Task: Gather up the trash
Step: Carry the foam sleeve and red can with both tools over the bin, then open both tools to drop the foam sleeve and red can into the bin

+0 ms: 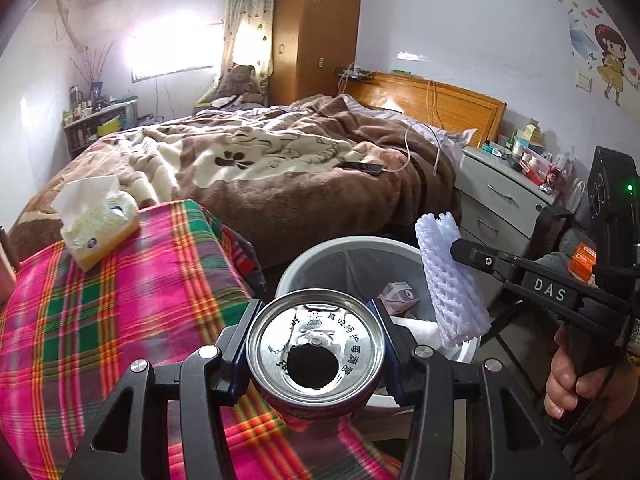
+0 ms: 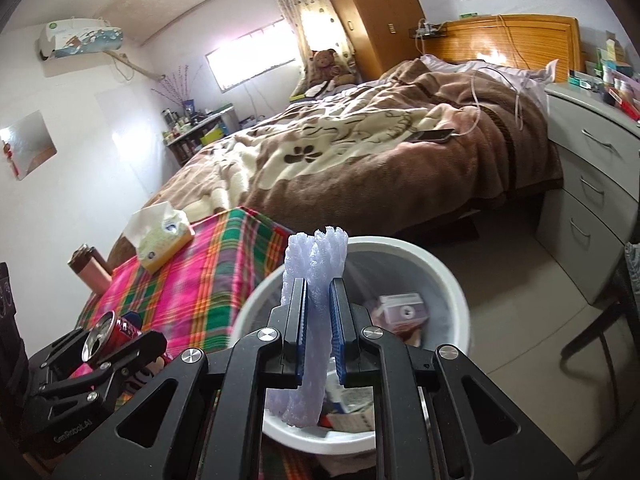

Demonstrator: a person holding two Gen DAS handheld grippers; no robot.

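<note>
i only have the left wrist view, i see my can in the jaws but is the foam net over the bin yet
Observer: In the right wrist view the foam net hangs over the bin's opening, pinched in the right gripper.
Operator: whats in the bin, i barely see inside
Observer: A pinkish carton lies inside, with more paper scraps lower down.
Operator: and my can, is it over the bin from that side
Observer: No. From that side the can in the left gripper is over the plaid cloth, left of the bin's rim.
</note>
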